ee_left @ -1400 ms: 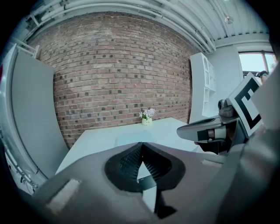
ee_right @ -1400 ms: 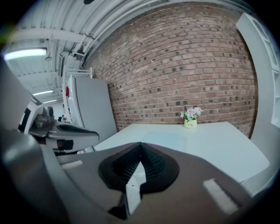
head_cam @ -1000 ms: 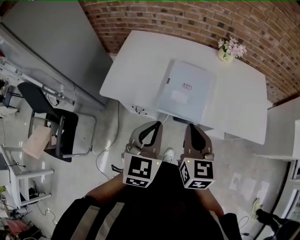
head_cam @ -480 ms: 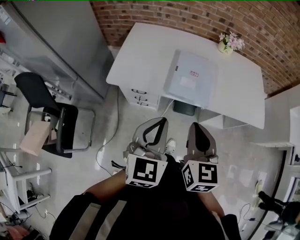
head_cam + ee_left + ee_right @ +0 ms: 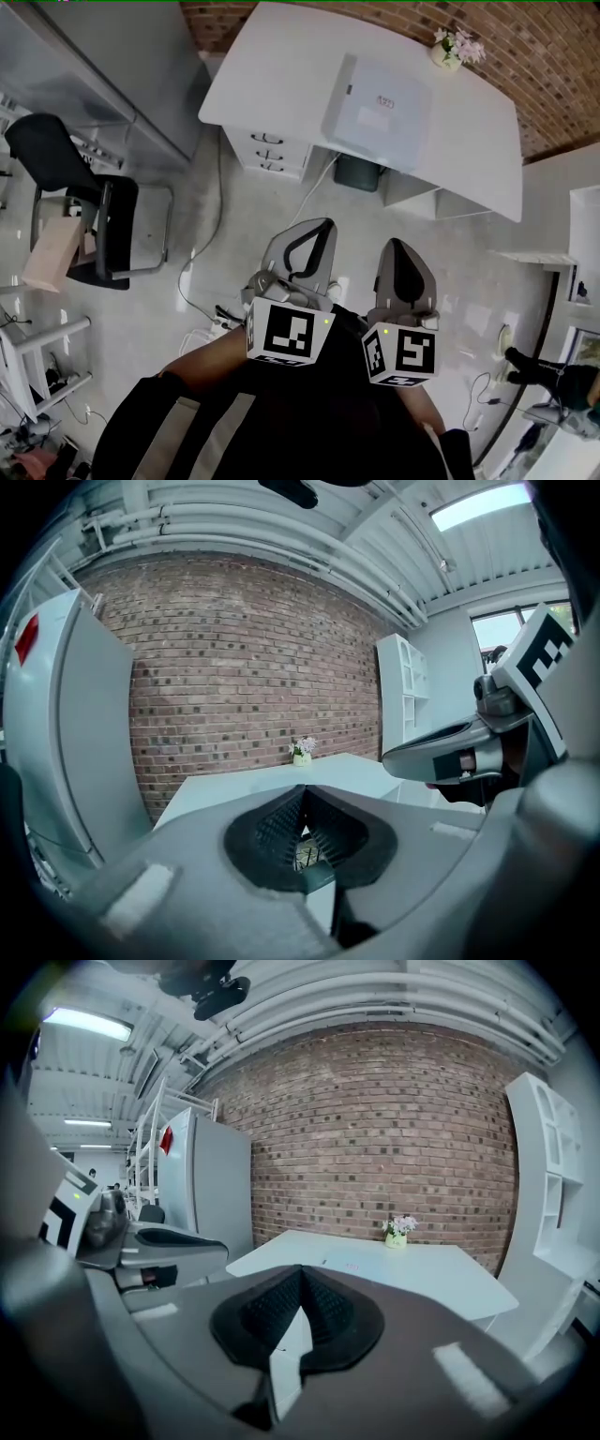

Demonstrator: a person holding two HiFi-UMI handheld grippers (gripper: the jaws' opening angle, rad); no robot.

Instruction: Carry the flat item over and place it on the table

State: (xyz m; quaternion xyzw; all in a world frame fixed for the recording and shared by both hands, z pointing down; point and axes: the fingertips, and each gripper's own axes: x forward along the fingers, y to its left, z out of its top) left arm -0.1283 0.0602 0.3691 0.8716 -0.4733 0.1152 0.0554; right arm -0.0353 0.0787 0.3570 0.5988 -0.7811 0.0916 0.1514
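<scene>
Left claw [image 5: 317, 228] pressed together, nothing in it; right claw [image 5: 398, 246] likewise (both empty), and both hang well short of the table [image 5: 267, 70]. Flat item [image 5: 378, 101] lies on the table, flowers [image 5: 450, 47] at the table's far edge.

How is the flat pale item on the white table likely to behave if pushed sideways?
The flat item lies level with straight edges, so it is probably stiff. Broad and low, it should slide rather than tip or roll.
</scene>
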